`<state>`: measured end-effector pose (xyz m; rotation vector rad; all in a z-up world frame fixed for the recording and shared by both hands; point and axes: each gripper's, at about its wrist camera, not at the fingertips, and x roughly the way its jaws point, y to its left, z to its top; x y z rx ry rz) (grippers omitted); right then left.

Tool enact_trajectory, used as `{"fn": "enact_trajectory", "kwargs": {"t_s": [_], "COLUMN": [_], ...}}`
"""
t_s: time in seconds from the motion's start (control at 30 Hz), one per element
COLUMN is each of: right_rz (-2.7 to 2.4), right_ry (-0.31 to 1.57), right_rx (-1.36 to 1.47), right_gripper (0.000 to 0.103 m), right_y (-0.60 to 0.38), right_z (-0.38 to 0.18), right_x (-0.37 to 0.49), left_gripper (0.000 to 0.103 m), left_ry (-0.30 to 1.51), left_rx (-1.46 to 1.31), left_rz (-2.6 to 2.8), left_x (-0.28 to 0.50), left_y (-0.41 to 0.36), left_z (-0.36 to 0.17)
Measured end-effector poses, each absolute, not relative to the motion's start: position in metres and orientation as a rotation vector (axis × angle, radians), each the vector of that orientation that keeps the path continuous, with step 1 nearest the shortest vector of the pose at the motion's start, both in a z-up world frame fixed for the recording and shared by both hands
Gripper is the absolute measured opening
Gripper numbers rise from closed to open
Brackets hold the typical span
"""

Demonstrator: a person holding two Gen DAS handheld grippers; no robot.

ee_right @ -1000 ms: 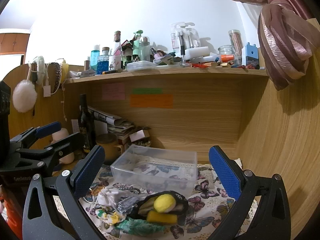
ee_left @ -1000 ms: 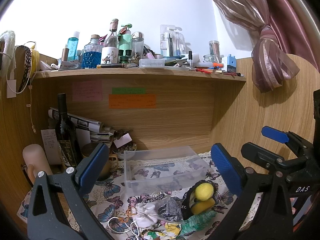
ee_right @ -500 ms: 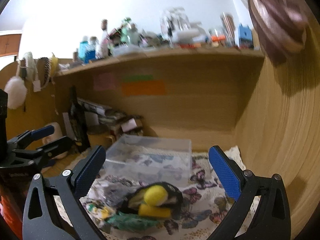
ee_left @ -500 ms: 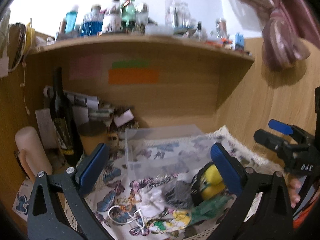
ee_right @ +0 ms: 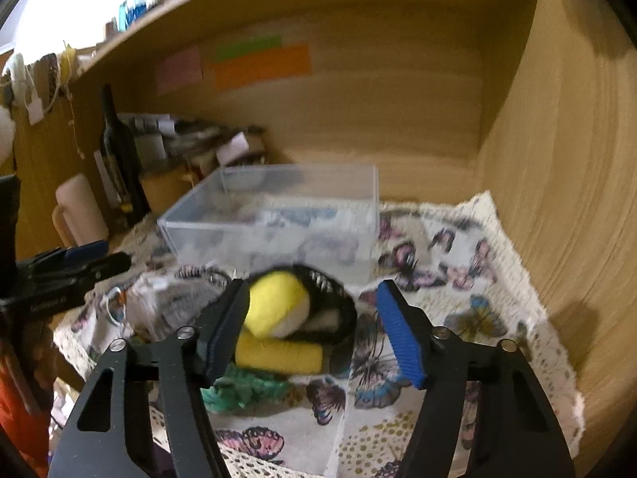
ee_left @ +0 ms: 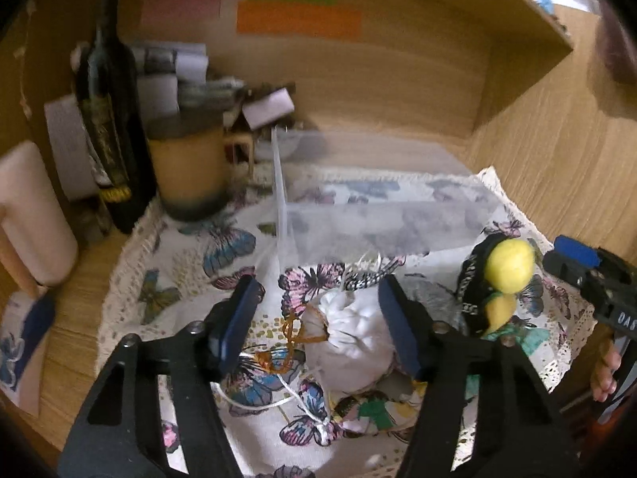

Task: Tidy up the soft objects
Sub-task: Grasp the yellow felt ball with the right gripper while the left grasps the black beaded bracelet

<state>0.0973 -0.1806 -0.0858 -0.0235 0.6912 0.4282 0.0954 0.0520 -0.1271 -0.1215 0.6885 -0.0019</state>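
A pile of soft things lies on a butterfly cloth (ee_left: pixel 179 263) in front of a clear plastic box (ee_left: pixel 382 207). My left gripper (ee_left: pixel 318 322) is open and low over a white drawstring pouch (ee_left: pixel 354 338), its fingers on either side of it. My right gripper (ee_right: pixel 310 326) is open over a yellow plush ball (ee_right: pixel 274 306) inside a black band (ee_right: pixel 338 302), above a yellow roll (ee_right: pixel 278 354) and a green cloth (ee_right: pixel 243 390). The ball (ee_left: pixel 509 263) and the other gripper also show at the right of the left wrist view. The box (ee_right: pixel 274 215) holds nothing I can make out.
A dark wine bottle (ee_left: pixel 107 119), a lidded tan mug (ee_left: pixel 191 167) and a pale pink cylinder (ee_left: pixel 32 215) stand at the left. Papers are stacked behind them. A wooden back wall with coloured notes (ee_left: pixel 298 20) and a side wall (ee_right: pixel 557 159) close in the space.
Both grippers have moved down and forward toward the pile. The left now straddles the white pouch, the right hangs over the yellow ball. Both stay open, though narrower.
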Motion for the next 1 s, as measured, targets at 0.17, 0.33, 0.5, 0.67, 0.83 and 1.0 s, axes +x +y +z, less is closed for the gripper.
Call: {"fn": "enact_trajectory", "kwargs": {"t_s": [0.17,0.33,0.5,0.67,0.83,1.0], "right_rz": [0.463,0.481,0.494,0.544,0.552,0.554], "right_ry": [0.735,0.755,0.743,0.735,0.773,0.764], "right_rx": [-0.02,-0.012,-0.006,-0.026,-0.037,-0.009], "right_gripper": [0.055,0.055,0.055,0.055,0.048,0.039], "right_y": [-0.175,-0.171,-0.17,-0.161,-0.151,-0.154], "right_z": [-0.098,-0.103,-0.099,-0.096,-0.109,-0.108], "right_x": [0.106,0.116,0.117,0.114,0.124,0.126], "left_gripper": [0.042,0.041,0.035,0.032,0.023,0.012], "left_ry": [0.741,0.753,0.821,0.864,0.875,0.87], "left_rx": [-0.116,-0.043,-0.021,-0.018,-0.001,-0.023], "left_rz": [-0.073,-0.139,-0.166,-0.151,-0.145,-0.152], "left_x": [0.118,0.129,0.143,0.156,0.162,0.16], "left_y": [0.043,0.02,0.013,0.019,0.018,0.022], "left_z": [-0.133,-0.134,-0.149,-0.159,-0.165,-0.162]}}
